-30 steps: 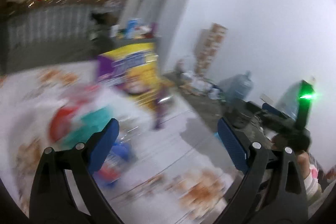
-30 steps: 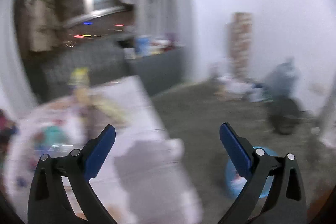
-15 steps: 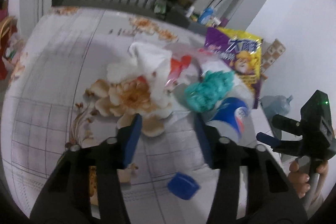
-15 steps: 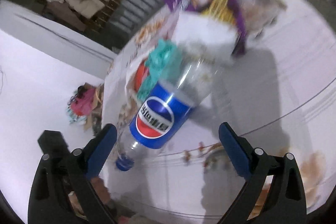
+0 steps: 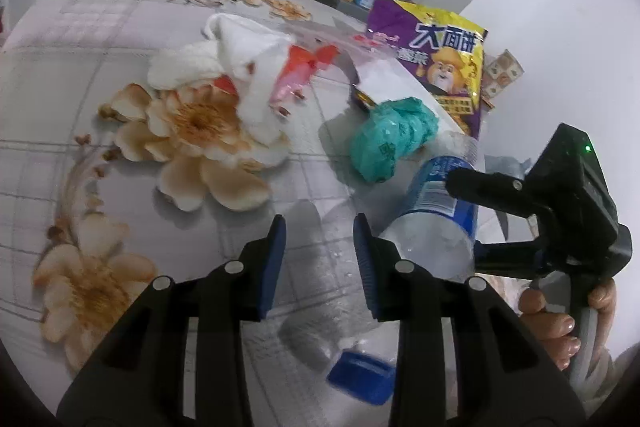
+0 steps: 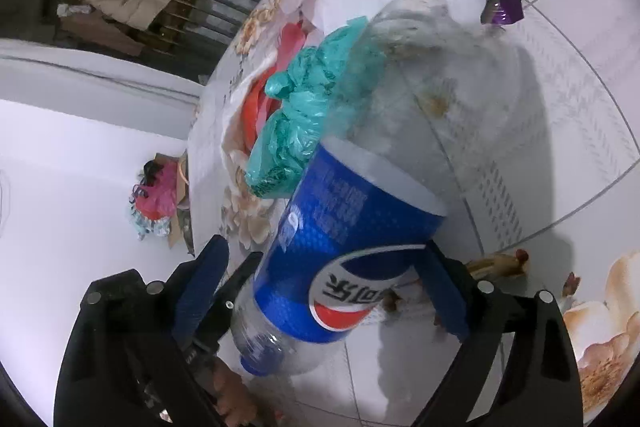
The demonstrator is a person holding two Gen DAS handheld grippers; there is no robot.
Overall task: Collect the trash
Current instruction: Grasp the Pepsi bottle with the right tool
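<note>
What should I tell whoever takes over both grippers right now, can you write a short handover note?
Left gripper: closing, nothing between its pads; it hangs over the table near the bottle's neck.
Right gripper: closing, straddling the plastic bottle at its blue label; pads not pressing yet.
Trash on the table: the bottle lying on its side with its blue cap on, teal plastic bag beside it, white tissues, red wrapper, purple and yellow snack bag.
Done: nothing collected yet.
Left: grip the bottle, then gather everything else. No bin in view.
</note>
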